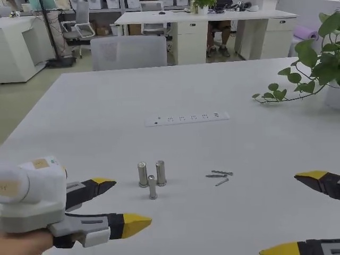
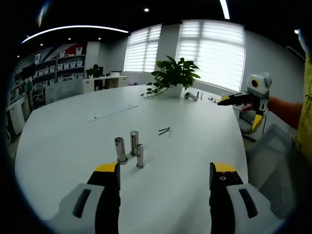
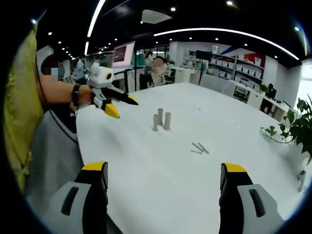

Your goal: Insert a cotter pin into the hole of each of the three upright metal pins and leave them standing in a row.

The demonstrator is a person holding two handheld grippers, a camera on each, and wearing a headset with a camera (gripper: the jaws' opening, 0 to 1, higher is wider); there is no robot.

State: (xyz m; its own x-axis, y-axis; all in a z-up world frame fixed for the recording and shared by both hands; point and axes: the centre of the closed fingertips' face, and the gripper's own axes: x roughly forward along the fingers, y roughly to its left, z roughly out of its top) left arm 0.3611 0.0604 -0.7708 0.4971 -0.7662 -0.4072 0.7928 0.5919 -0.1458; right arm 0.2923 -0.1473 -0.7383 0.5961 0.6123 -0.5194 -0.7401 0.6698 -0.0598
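Observation:
Three upright metal pins (image 1: 152, 179) stand bunched together on the white table, also seen as metal pins (image 2: 129, 149) and metal pins (image 3: 161, 119). A few small cotter pins (image 1: 219, 176) lie loose to their right, cotter pins (image 2: 165, 130) and cotter pins (image 3: 199, 147) in the gripper views. My left gripper (image 1: 123, 204) hovers at the near left, open and holding nothing, left gripper (image 2: 164, 171). My right gripper (image 1: 300, 212) is at the near right edge, open and apart from the cotter pins, right gripper (image 3: 163, 171).
A white power strip (image 1: 187, 118) lies across the table beyond the pins. A potted plant (image 1: 312, 69) trails leaves at the far right. A grey chair (image 1: 129, 52) stands at the table's far edge, with desks and a seated person behind.

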